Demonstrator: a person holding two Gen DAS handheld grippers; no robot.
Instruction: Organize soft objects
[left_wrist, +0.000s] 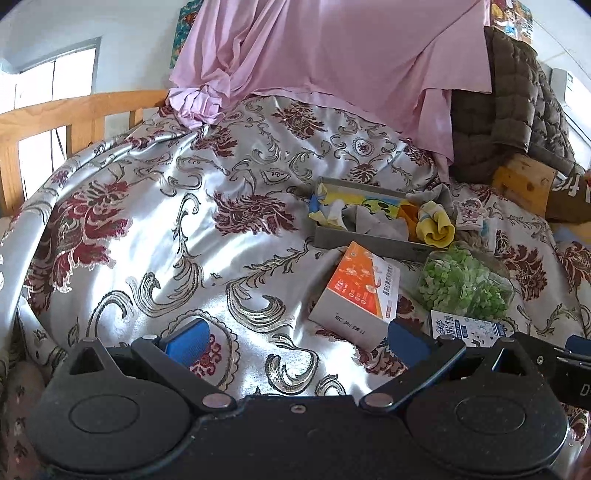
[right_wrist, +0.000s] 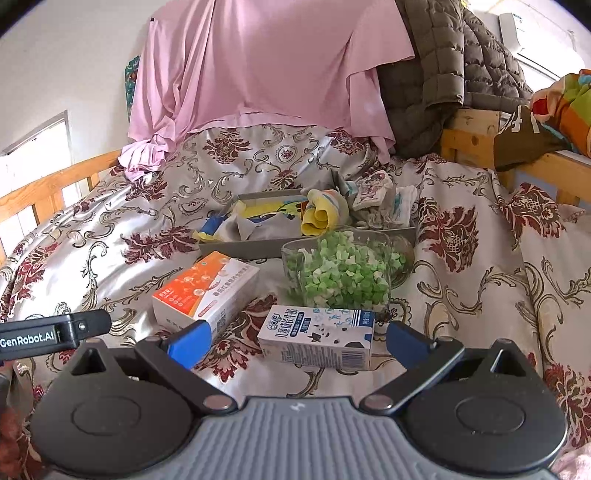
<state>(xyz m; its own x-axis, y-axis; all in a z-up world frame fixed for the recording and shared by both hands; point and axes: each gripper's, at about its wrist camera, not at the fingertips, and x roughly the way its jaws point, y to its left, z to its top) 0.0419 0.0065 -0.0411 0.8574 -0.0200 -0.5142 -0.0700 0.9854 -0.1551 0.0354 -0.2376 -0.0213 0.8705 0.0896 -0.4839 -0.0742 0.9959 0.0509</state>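
Observation:
A grey tray (left_wrist: 365, 242) (right_wrist: 251, 245) lies on the floral bedspread, holding crumpled soft items: a rolled yellow sock (left_wrist: 436, 225) (right_wrist: 321, 216), grey cloth (left_wrist: 373, 221) (right_wrist: 251, 225) and small patterned socks (right_wrist: 373, 190) at its right end. My left gripper (left_wrist: 299, 341) is open and empty, low over the bedspread, left of and nearer than the tray. My right gripper (right_wrist: 295, 341) is open too, its blue pads on either side of a milk carton (right_wrist: 317, 336) (left_wrist: 465, 330) without touching it.
An orange and white box (left_wrist: 362, 291) (right_wrist: 203, 291) and a clear jar of green and white bits (left_wrist: 465, 284) (right_wrist: 343, 273) lie in front of the tray. Pink cloth (left_wrist: 332, 51) and a brown quilted jacket (right_wrist: 443, 74) hang behind. A wooden rail (left_wrist: 55, 122) borders the left.

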